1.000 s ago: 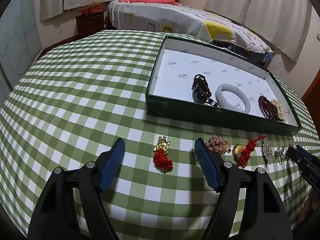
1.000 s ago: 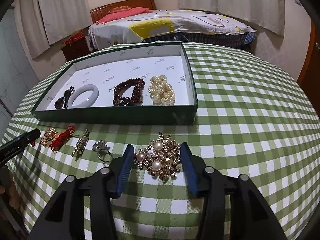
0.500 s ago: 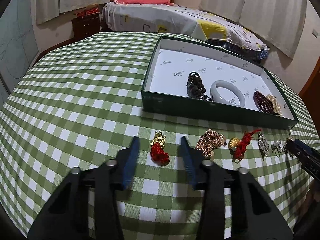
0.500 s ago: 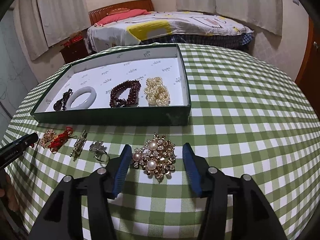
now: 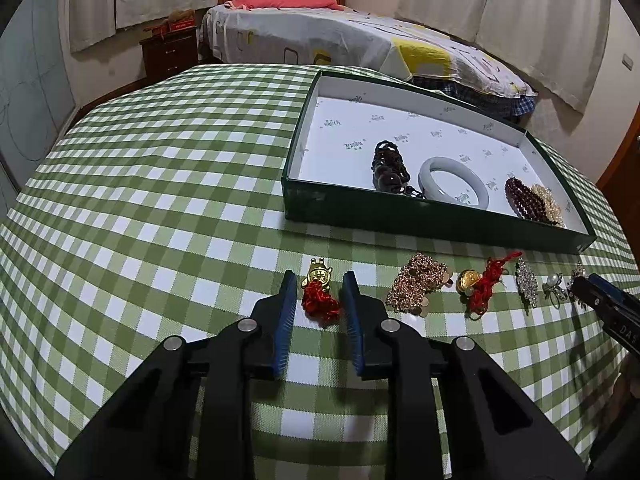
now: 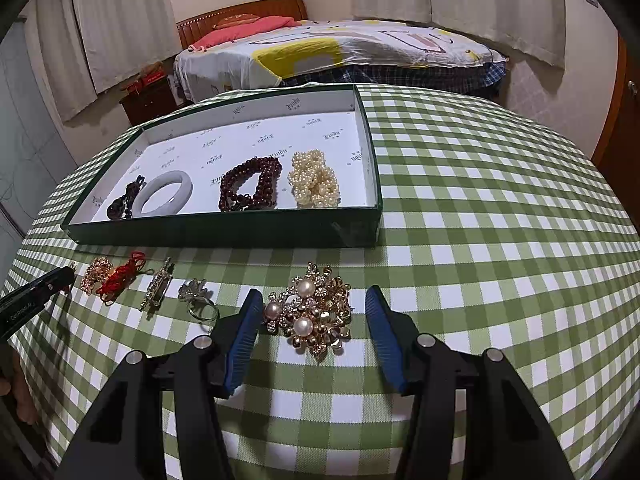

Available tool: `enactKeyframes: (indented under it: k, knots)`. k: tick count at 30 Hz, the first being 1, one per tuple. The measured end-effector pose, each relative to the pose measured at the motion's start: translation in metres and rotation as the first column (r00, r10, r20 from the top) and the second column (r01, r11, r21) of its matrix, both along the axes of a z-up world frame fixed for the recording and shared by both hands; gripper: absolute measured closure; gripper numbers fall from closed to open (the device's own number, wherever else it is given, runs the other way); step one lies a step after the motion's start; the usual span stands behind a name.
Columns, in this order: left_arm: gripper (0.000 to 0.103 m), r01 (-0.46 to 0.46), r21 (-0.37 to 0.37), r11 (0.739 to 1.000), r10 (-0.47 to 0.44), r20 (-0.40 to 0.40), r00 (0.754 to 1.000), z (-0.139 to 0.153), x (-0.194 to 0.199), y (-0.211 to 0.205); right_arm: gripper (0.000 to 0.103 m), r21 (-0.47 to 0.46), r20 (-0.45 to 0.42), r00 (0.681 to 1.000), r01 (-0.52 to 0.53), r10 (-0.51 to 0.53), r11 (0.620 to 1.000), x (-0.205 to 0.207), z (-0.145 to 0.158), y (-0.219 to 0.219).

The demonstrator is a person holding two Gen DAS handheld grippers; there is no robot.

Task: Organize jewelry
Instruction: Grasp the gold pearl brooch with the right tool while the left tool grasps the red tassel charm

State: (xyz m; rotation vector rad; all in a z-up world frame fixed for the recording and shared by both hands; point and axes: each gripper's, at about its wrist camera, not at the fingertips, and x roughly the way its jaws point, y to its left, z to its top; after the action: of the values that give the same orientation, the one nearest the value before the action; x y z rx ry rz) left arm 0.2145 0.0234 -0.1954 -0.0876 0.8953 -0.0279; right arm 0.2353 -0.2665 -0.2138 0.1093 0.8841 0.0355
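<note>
On counter: left gripper (image 5: 318, 294) fingers just been closing around gold charm (image 5: 319, 290) (red tassel), gaps remain; right gripper (image 6: 312, 312) released, straddling pearl brooch (image 6: 312, 312).

the left gripper (image 5: 318, 300) has just been closing its jaws around the gold charm with red tassel (image 5: 318, 292) on the checked tablecloth (image 5: 160, 200); the pads look just beside it, contact unclear. the green tray (image 5: 400, 216) lies beyond the charm, holding a white bangle (image 5: 454, 182) and bead bracelets (image 5: 390, 164).
</note>
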Motion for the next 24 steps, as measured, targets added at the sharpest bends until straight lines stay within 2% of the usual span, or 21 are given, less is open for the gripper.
enactKeyframes:
  k: [2, 6, 8, 10, 12, 16, 17, 18, 24]
  knots:
    - [0.067, 0.000, -0.005, 1.000, 0.000, 0.002, 1.000, 0.000, -0.002, 0.000, 0.047, 0.006, 0.000, 1.000, 0.000, 0.000, 1.000, 0.000, 0.000, -0.001]
    - [0.067, 0.000, -0.012, 1.000, 0.000, 0.001, 1.000, 0.000, -0.003, 0.001, 0.047, 0.003, -0.001, 1.000, -0.004, 0.004, 1.000, -0.001, 0.000, 0.000]
    - [0.071, -0.001, -0.016, 1.000, 0.001, 0.002, 1.000, 0.000, -0.003, 0.002, 0.047, 0.002, -0.001, 1.000, -0.005, 0.005, 1.000, -0.001, 0.000, 0.000]
    - [0.081, 0.000, -0.019, 1.000, 0.001, 0.001, 1.000, -0.001, -0.004, 0.002, 0.050, 0.001, -0.001, 1.000, -0.003, 0.003, 1.000, -0.001, 0.000, 0.001]
    - [0.086, 0.003, -0.017, 1.000, -0.003, 0.000, 1.000, -0.001, -0.004, 0.002, 0.059, 0.003, 0.000, 1.000, -0.009, 0.009, 1.000, -0.002, 0.000, 0.002]
    - [0.091, 0.003, -0.025, 1.000, -0.003, 0.000, 1.000, -0.001, -0.005, 0.003, 0.065, 0.007, 0.009, 1.000, -0.018, 0.018, 1.000, -0.007, 0.000, 0.004]
    - [0.091, 0.002, -0.028, 1.000, -0.002, 0.000, 1.000, -0.001, -0.005, 0.003, 0.072, 0.012, 0.015, 1.000, -0.026, 0.025, 1.000, -0.009, 0.000, 0.005]
    - [0.091, 0.002, -0.031, 1.000, -0.002, 0.001, 1.000, 0.000, -0.005, 0.004, 0.073, 0.011, 0.018, 0.999, -0.029, 0.029, 1.000, -0.010, 0.000, 0.006]
    - [0.092, 0.005, -0.034, 0.999, -0.005, 0.005, 1.000, 0.000, -0.005, 0.004, 0.075, 0.010, 0.039, 0.999, -0.018, 0.018, 1.000, -0.015, 0.000, 0.006]
